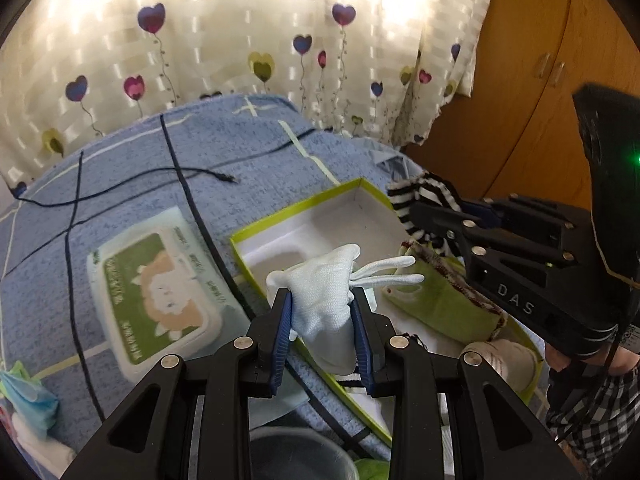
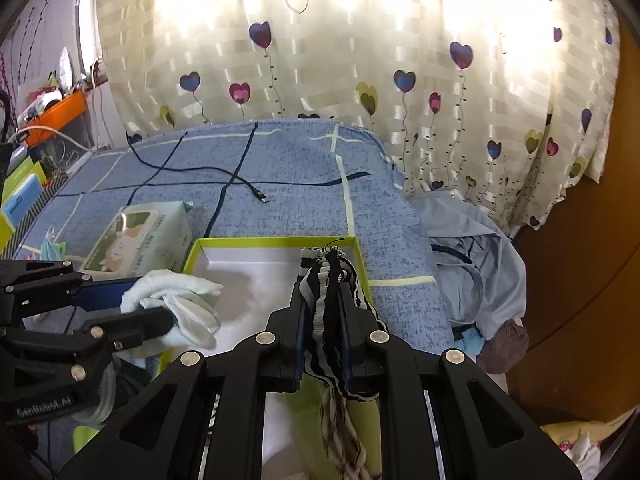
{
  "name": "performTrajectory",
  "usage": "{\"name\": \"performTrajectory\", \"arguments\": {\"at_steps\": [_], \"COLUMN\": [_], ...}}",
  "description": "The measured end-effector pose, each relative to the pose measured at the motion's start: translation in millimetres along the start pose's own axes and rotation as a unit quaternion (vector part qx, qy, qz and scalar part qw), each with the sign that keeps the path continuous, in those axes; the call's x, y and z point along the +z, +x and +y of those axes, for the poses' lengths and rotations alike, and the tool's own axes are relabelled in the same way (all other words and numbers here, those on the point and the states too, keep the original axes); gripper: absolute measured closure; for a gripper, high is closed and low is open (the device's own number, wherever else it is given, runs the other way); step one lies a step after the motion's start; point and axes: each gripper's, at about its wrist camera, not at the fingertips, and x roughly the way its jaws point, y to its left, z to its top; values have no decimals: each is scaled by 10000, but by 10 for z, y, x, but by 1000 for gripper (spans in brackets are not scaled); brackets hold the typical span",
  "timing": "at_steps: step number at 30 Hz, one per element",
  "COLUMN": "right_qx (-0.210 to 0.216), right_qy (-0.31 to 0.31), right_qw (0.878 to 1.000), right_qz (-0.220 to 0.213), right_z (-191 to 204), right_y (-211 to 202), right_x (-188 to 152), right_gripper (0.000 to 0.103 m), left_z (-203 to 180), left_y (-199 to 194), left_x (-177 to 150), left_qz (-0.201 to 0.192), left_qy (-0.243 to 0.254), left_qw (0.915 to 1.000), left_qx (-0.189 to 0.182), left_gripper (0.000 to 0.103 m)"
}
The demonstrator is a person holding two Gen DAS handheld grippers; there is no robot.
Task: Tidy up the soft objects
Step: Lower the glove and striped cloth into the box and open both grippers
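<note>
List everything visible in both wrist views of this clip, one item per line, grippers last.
white sock: one, pale white, held above the box
striped sock: one, black and white, held over the box's far right corner
box: one, lime-green rim, white inside, on the bed
green sock: one, green with dark trim, in the box
wipes pack: one, white and green, left of the box
cable: one, black, on the blanket
blanket: one, blue checked
curtain: cream, heart pattern, behind the bed
left hand-held gripper: black, shut on the white sock
right hand-held gripper: black, shut on the striped sock

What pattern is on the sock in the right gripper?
Black-and-white stripes on the fuzzy sock in the right gripper; clearest in the right wrist view.
</note>
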Motion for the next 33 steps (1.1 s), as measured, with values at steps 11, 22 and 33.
{"name": "performTrajectory", "arguments": {"at_steps": [11, 22, 33], "right_qx": [189, 159, 54], "right_qy": [-219, -272, -267], "right_qw": [9987, 9975, 9981], "right_qz": [427, 629, 559], "right_z": [20, -3, 35], "right_y": [313, 305, 280], "right_x": [-46, -136, -127], "right_gripper": [88, 88, 50], "left_z": [-71, -105, -121], "left_y": [229, 275, 255], "left_x": [-4, -34, -64], "left_qz": [276, 368, 355], "left_qy": [113, 157, 150], "left_qw": [9996, 9992, 9992], "left_qx": [-9, -89, -127], "left_gripper": [76, 75, 61]}}
